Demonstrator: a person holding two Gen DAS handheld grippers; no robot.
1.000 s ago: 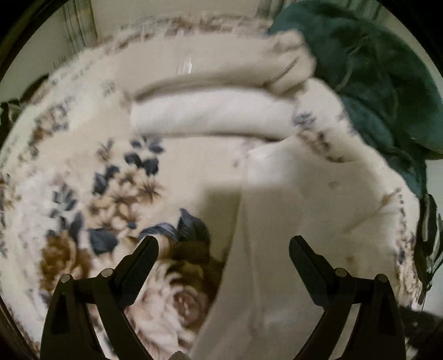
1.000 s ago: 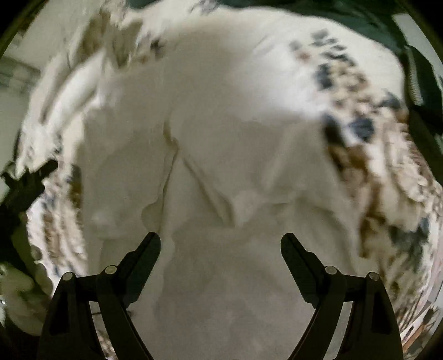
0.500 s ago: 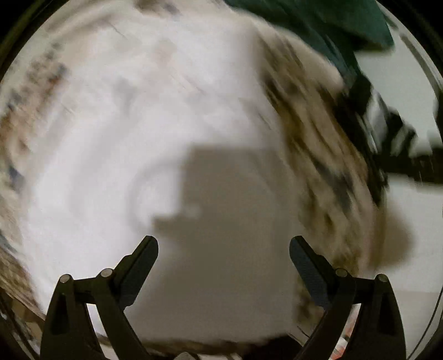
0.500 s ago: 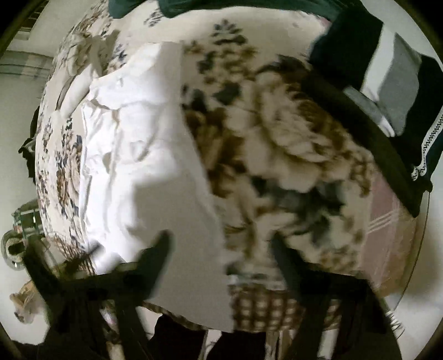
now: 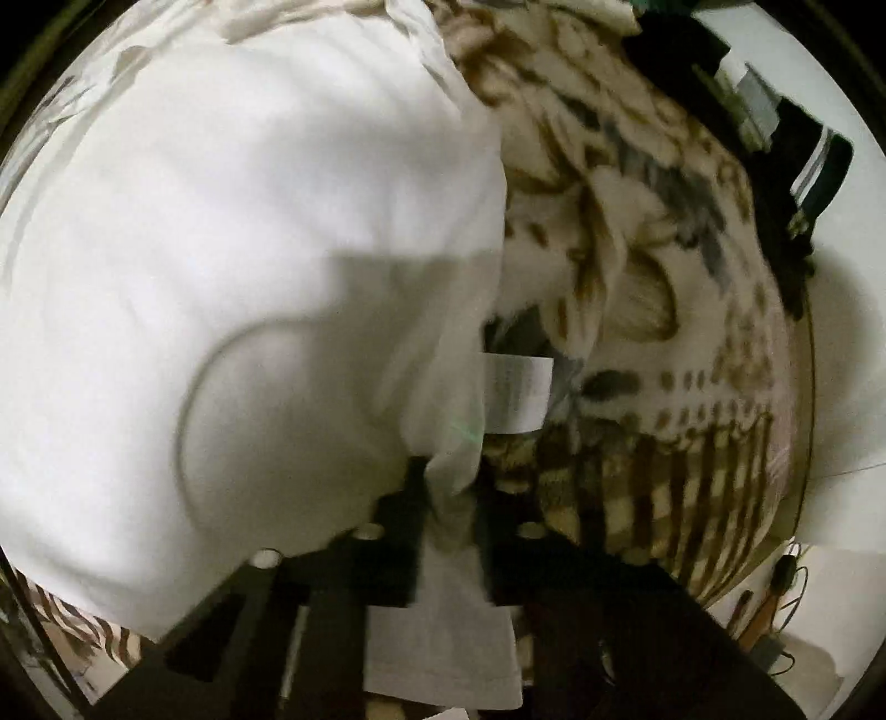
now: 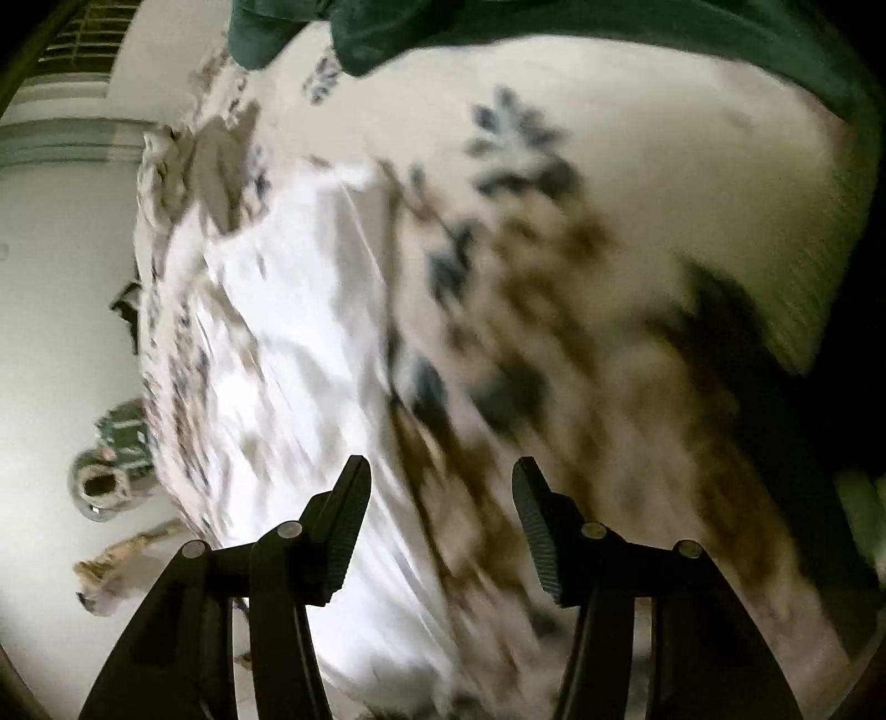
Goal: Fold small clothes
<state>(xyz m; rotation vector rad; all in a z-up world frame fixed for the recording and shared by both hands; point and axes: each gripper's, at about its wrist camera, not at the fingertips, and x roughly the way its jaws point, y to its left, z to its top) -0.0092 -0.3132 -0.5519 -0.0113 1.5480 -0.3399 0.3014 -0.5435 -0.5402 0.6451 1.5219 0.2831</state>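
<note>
Where wide and bare a second ago, left tool (image 5: 451, 498) now pinched on white garment (image 5: 249, 249) hem; right tool (image 6: 440, 509) narrower, gripping nothing; fold starting.

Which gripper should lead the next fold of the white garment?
Left. The left gripper is shut on the white garment at its edge, while the right gripper is open, holding nothing.

shirt (image 5: 232, 266) spread on blanket (image 5: 664, 288), filling left of left wrist view, care tag (image 5: 518, 393) at its right edge, shirt hem between left gripper (image 5: 451, 531) jaws, dark garment (image 6: 554, 27) behind on blanket
</note>
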